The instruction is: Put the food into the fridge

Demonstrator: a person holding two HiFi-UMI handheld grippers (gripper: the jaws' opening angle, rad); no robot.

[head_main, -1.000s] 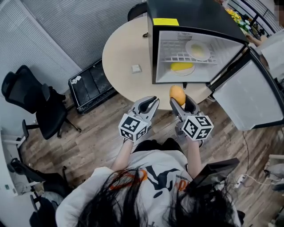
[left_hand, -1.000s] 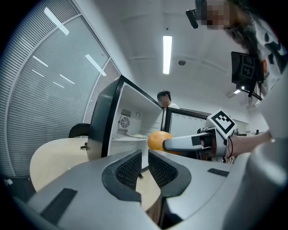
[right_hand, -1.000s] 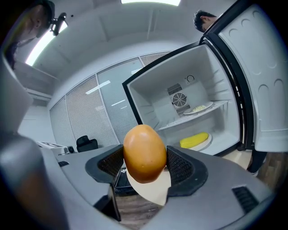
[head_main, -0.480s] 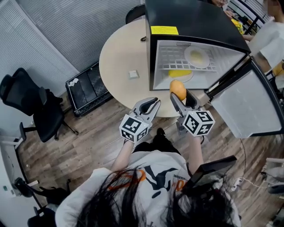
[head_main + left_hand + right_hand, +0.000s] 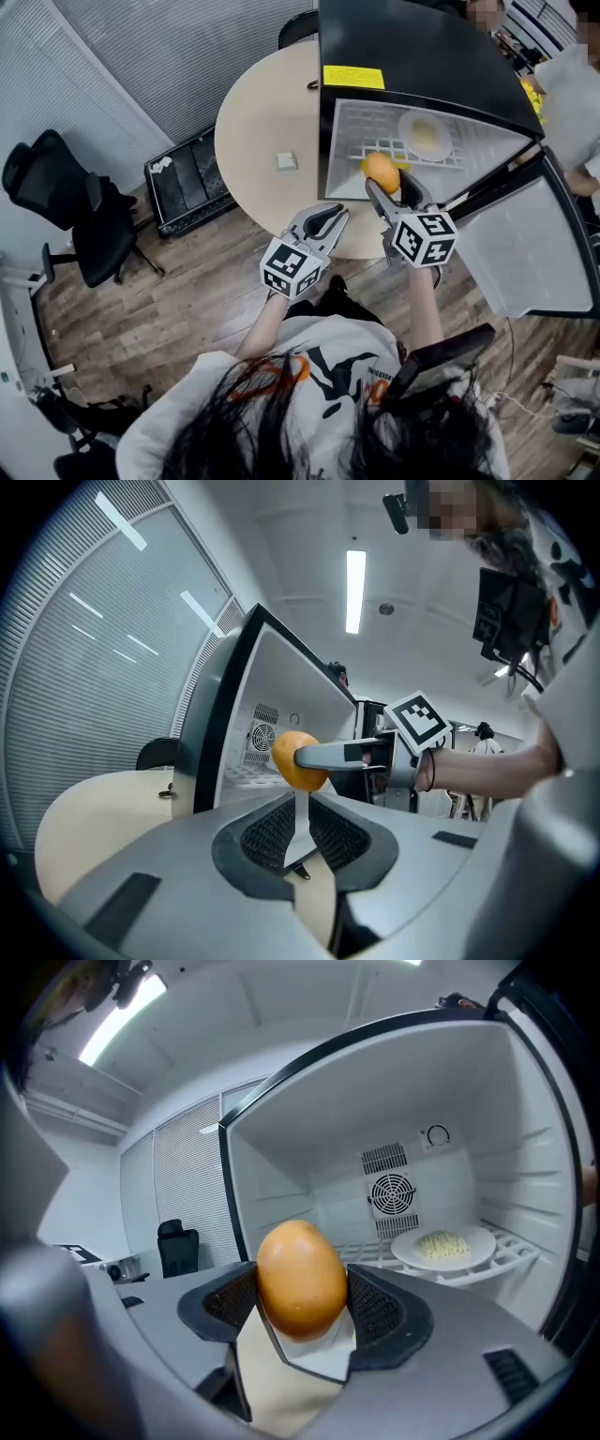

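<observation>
A black mini fridge [image 5: 412, 56] stands open on the round table [image 5: 262, 122]. My right gripper [image 5: 386, 178] is shut on an orange fruit [image 5: 380, 169] and holds it at the fridge mouth, just in front of the wire shelf. In the right gripper view the fruit [image 5: 300, 1279] sits between the pads of that gripper [image 5: 302, 1302], with a white plate of pale food [image 5: 444, 1244] on the shelf behind. My left gripper [image 5: 330, 217] hangs at the table's front edge, shut and holding nothing. From the left gripper view [image 5: 298, 822] the fruit [image 5: 295, 758] shows ahead.
The fridge door [image 5: 525, 244] swings open to the right. A small white object [image 5: 286, 161] lies on the table left of the fridge. A black office chair [image 5: 66, 206] and a black case [image 5: 187, 178] stand on the wooden floor at left. A person [image 5: 572, 94] is at the far right.
My right gripper has carried the fruit forward from the table's edge up to the fridge opening. The left gripper has barely moved.
</observation>
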